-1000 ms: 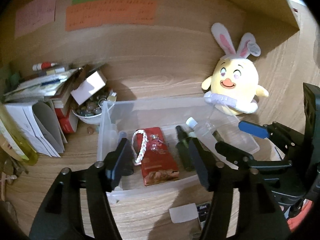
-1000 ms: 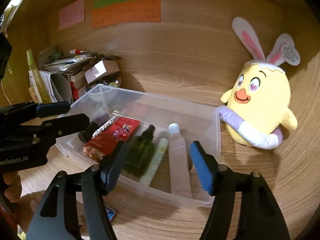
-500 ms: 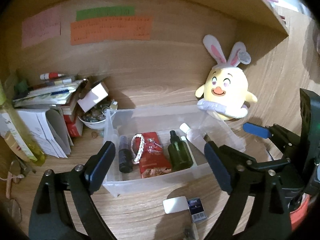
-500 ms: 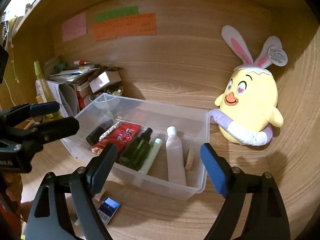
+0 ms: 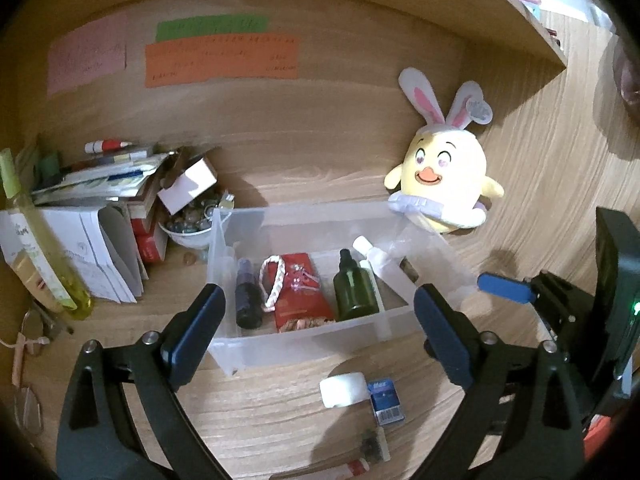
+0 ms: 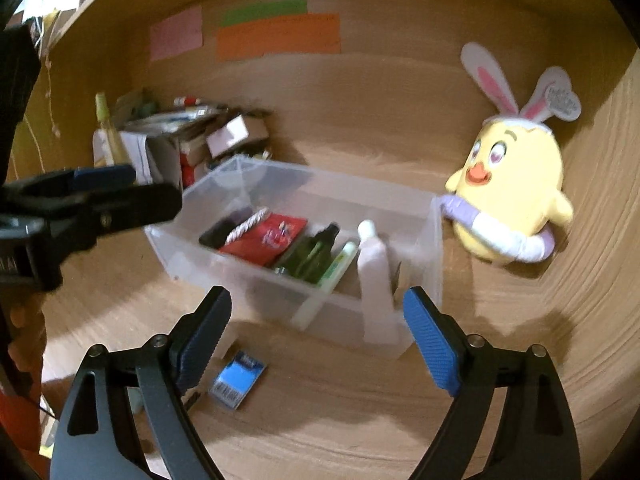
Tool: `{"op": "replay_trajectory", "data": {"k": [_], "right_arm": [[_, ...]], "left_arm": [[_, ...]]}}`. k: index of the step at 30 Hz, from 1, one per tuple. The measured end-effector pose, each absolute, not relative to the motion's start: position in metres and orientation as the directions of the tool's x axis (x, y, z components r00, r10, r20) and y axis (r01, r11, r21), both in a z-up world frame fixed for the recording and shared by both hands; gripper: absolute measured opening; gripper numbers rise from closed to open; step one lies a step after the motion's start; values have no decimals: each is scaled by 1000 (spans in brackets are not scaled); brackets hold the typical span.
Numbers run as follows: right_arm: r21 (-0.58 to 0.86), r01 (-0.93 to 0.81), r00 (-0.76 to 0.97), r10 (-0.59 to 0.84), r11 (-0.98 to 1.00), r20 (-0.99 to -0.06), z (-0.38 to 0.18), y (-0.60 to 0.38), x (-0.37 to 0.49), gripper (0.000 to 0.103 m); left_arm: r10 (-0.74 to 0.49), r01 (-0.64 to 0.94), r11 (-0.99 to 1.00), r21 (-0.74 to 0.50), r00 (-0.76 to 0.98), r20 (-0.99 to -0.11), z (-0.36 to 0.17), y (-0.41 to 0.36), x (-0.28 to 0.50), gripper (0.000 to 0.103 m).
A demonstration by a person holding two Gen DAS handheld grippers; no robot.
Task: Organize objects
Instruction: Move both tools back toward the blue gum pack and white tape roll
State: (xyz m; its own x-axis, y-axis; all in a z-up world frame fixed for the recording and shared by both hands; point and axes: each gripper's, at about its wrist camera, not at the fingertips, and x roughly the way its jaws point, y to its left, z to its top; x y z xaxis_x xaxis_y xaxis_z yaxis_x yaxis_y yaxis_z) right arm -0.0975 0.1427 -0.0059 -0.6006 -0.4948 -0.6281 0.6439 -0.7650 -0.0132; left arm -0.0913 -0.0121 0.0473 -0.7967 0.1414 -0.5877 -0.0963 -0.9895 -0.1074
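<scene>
Already most of the tidying looks done. From the left wrist, the clear bin (image 5: 304, 336) holds a dark bottle (image 5: 247, 300), red pouch (image 5: 300, 292) and green bottle (image 5: 354, 290); a blue card (image 5: 386, 402) and white pad (image 5: 344, 390) lie outside, just beyond the left gripper (image 5: 318, 334), whose jaws have just spread wide, empty.

From the right wrist, the right gripper (image 6: 318, 340), likewise just opened and empty, hangs before the bin's near wall, the card lying by its left finger.
</scene>
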Motion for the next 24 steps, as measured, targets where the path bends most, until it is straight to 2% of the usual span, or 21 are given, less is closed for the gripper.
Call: {"op": "replay_trajectory", "data": {"k": [13, 20, 24], "right_arm": [[22, 657, -522, -476, -753, -708, -41, 135, -94, 86], [70, 669, -446, -476, -740, -758, -65, 124, -100, 86], [50, 684, -440, -466, -728, -768, -69, 116, -97, 84]], "left_arm": [[104, -26, -992, -120, -701, -705, -7, -37, -84, 96], [113, 14, -986, -164, -666, -737, -26, -51, -82, 96], [106, 33, -985, -169, -657, -746, -32, -56, -81, 96]]}}
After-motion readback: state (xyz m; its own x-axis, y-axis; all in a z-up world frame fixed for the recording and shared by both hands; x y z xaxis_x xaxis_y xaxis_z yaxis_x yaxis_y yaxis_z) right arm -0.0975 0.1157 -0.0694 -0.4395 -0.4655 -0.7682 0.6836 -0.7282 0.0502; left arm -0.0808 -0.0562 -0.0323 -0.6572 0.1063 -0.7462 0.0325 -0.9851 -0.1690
